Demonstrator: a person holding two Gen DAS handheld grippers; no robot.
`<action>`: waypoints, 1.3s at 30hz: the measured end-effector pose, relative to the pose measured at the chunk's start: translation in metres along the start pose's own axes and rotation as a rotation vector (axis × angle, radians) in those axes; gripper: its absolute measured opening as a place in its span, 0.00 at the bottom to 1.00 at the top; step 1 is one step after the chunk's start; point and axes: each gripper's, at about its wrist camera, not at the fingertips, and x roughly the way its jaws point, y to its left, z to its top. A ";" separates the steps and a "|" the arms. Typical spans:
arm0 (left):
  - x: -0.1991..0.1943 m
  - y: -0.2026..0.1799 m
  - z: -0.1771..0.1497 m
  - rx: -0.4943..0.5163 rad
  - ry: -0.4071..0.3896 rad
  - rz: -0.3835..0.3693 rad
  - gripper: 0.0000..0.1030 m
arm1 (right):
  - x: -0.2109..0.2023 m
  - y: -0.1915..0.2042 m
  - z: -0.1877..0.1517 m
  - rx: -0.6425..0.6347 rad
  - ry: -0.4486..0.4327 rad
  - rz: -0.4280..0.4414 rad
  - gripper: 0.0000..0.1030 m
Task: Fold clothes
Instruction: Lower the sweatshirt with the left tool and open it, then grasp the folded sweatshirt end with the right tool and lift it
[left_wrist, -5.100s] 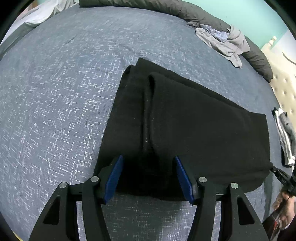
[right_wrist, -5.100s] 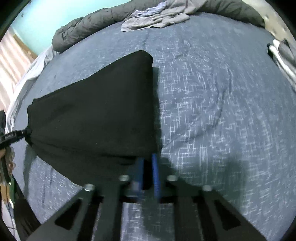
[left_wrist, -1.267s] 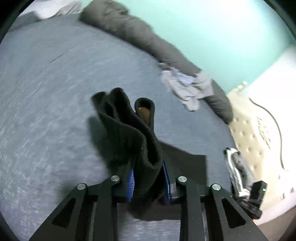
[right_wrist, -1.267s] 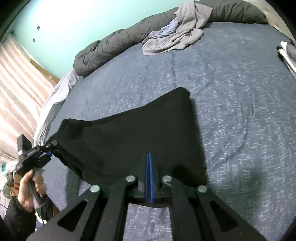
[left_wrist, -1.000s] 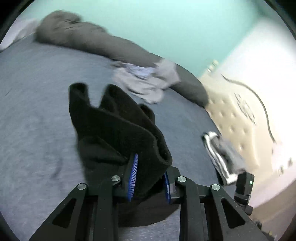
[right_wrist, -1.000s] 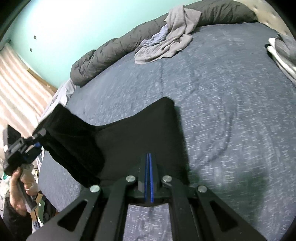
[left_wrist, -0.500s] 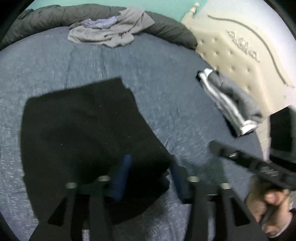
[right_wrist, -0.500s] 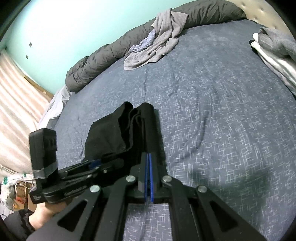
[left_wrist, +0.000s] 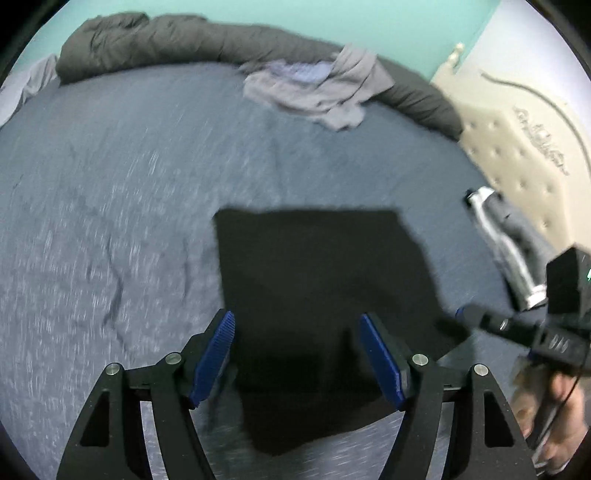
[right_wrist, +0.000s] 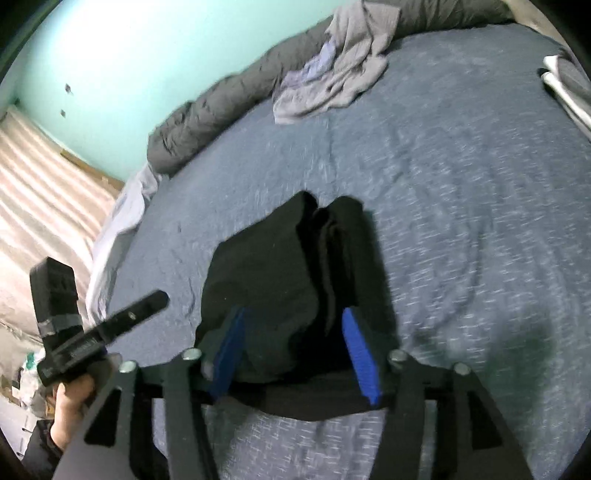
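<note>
The black garment (left_wrist: 317, 273) lies folded into a thick rectangle on the blue-grey bed (left_wrist: 129, 177). My left gripper (left_wrist: 295, 319) hovers over its near edge. The jaws are opening, and the cloth lies between and below the blue pads without being pinched. From the right wrist the black garment (right_wrist: 284, 266) shows its stacked layers. My right gripper (right_wrist: 291, 321) straddles that end, its jaws opening too, pads clear of the cloth. Each view shows the other tool at its edge, held by a hand (right_wrist: 74, 398).
A loose pile of grey clothes (left_wrist: 314, 88) lies at the far side against a rolled dark grey duvet (left_wrist: 177, 37). A folded stack of striped and grey clothes (left_wrist: 506, 236) sits by the cream tufted headboard (left_wrist: 517, 140). A curtain (right_wrist: 44, 206) hangs beyond the bed's left edge.
The left gripper carried its end of the black garment over onto the end held by the right gripper. Both then let go, and the garment now lies folded.
</note>
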 end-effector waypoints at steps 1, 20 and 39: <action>0.006 0.004 -0.005 0.001 0.018 0.003 0.72 | 0.009 0.000 0.000 0.021 0.015 0.004 0.62; 0.030 0.002 -0.024 0.049 0.103 -0.004 0.72 | 0.030 -0.016 -0.029 0.001 0.007 -0.096 0.20; -0.008 0.036 -0.022 -0.023 0.019 -0.029 0.73 | -0.025 0.011 -0.023 -0.097 -0.207 -0.109 0.19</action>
